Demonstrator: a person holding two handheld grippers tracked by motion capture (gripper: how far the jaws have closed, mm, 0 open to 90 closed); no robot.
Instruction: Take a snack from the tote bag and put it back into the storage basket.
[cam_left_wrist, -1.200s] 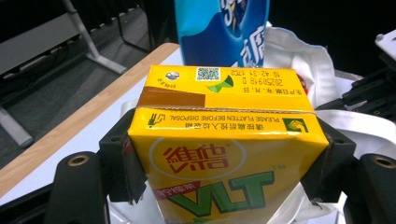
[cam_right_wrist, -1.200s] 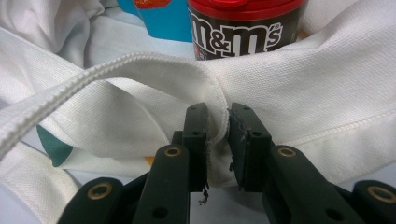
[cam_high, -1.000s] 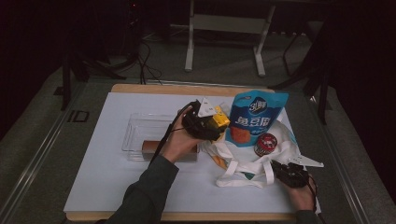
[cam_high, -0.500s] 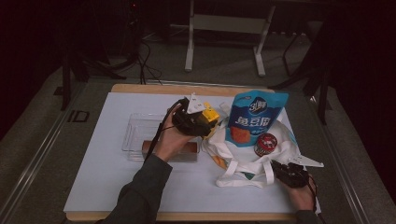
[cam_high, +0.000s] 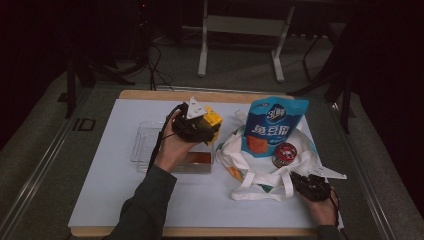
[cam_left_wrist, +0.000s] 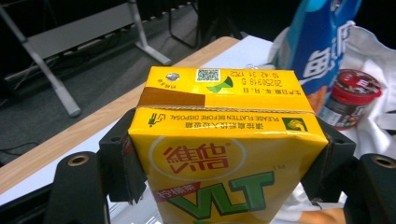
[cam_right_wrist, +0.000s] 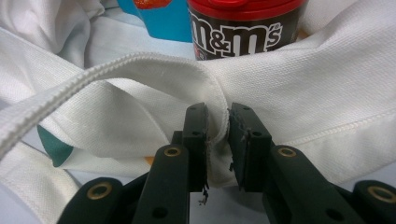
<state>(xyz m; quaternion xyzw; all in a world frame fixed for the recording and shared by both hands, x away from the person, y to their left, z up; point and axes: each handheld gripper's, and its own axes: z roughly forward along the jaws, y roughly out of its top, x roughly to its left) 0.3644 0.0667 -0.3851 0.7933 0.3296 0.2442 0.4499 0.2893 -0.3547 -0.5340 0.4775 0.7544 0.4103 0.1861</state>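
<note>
My left gripper (cam_high: 200, 125) is shut on a yellow drink carton (cam_high: 212, 119) and holds it above the table, over the right end of a clear plastic tray (cam_high: 145, 142). In the left gripper view the carton (cam_left_wrist: 224, 140) sits squarely between both jaws. A white cloth tote bag (cam_high: 260, 172) lies at the right, with a blue snack pouch (cam_high: 272, 125) and a red-lidded M&M's jar (cam_high: 285, 155) in it. My right gripper (cam_high: 305, 182) is shut on the bag's edge; in the right gripper view the white fabric (cam_right_wrist: 217, 135) is pinched between the jaws, the jar (cam_right_wrist: 243, 28) just beyond.
A white mat (cam_high: 100, 190) covers the wooden table (cam_high: 150, 94). A brown-and-red box (cam_high: 195, 160) lies beside the clear tray near my left hand. A metal stand (cam_high: 240, 30) is on the floor behind the table.
My left hand has carried the yellow carton leftward, away from the bag and toward the clear tray. The right gripper has stayed on the bag's edge.
</note>
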